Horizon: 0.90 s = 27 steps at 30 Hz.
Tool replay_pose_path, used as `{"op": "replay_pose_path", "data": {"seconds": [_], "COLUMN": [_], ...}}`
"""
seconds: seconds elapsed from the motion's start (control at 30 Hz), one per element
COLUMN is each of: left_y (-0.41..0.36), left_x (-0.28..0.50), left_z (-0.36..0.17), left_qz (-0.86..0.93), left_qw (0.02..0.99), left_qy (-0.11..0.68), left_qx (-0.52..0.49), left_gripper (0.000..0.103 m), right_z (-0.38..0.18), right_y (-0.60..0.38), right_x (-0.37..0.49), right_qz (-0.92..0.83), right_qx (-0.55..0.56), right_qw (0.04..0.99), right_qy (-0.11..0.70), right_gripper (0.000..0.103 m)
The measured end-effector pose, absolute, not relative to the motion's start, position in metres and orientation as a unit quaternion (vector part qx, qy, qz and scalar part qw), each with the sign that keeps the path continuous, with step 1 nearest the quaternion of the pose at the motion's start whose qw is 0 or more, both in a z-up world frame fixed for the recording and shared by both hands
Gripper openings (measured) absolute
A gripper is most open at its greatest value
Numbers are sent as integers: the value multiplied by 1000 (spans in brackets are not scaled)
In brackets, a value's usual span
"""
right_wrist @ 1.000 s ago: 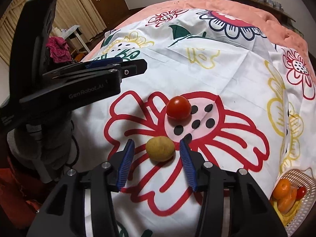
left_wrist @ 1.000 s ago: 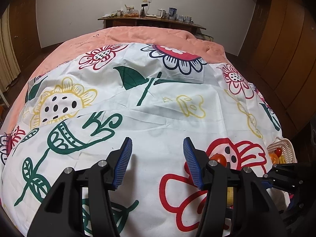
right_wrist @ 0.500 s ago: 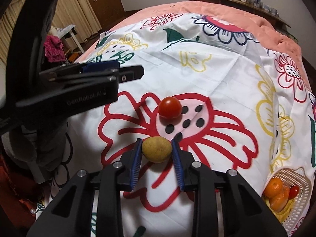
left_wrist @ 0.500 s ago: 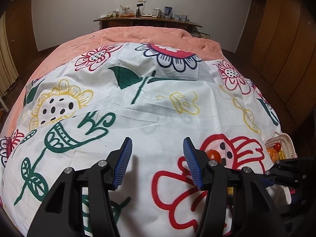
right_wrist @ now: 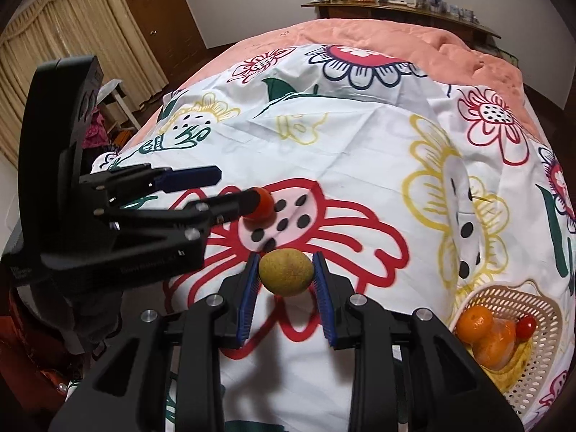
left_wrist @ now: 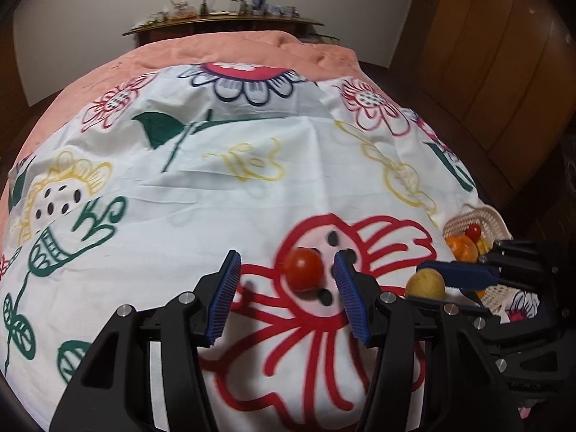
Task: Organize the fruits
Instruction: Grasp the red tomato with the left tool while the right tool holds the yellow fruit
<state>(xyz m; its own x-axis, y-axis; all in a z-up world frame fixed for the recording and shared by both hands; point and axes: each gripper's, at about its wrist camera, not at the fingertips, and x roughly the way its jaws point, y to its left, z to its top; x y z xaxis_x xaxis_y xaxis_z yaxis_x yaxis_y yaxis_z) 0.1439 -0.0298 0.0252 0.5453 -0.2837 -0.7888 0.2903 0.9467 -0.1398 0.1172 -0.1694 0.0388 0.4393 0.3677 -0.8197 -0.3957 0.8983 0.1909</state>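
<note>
The left gripper (left_wrist: 286, 297) has swung across the sheet (left_wrist: 223, 194) toward the red flower, so the tomato (left_wrist: 303, 269), which a second ago sat off to the right behind 1 finger, now lies between its 2 blue pads. The jaws stand apart and neither pad presses the tomato; it rests on the flower's dotted centre, nearer the right pad than the left, at about fingertip depth. That reads as the left hand lining up for a pick of its own. To the right, the change is larger: the right gripper (right_wrist: 286, 275), which had its jaws wide around the pear (right_wrist: 286, 271) a second ago, is now clamped on it, both pads hard against its sides. The pear seems lifted clear of the cloth, with its shadow showing below it, though the gap is hard to judge. This means 1 fruit is secured and ready to carry, while the tomato is still loose. Farthest right, the basket (right_wrist: 540, 370) sits at the sheet's edge, already holding oranges and a small tomato, well apart from both grippers; it is the likely destination for the pear.
</note>
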Motion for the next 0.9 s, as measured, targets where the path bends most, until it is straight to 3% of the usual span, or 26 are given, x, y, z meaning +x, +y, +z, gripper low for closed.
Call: {"op": "replay_pose_path", "data": {"seconds": [0.17, 0.3, 0.47, 0.7, 0.9], "left_y": [-45, -45, -44, -42, -42], "left_x": [148, 154, 155, 155, 153], "left_z": [16, 7, 5, 5, 6], "left_qz": [-172, -176, -179, -171, -165], "left_qw": [871, 860, 858, 860, 863], "left_qy": [460, 479, 481, 481, 478], "left_qx": [22, 15, 11, 7, 8], "left_gripper": [55, 40, 38, 28, 28], "right_z": [36, 34, 33, 34, 37], "right_y": [-178, -183, -186, -193, -199], "right_x": [117, 118, 118, 116, 115], "right_qz": [219, 217, 215, 207, 201], "right_qx": [-4, 4, 12, 26, 35], "right_qw": [850, 851, 852, 855, 860], "right_qy": [478, 478, 477, 474, 468], "right_gripper": [30, 30, 30, 30, 30]}}
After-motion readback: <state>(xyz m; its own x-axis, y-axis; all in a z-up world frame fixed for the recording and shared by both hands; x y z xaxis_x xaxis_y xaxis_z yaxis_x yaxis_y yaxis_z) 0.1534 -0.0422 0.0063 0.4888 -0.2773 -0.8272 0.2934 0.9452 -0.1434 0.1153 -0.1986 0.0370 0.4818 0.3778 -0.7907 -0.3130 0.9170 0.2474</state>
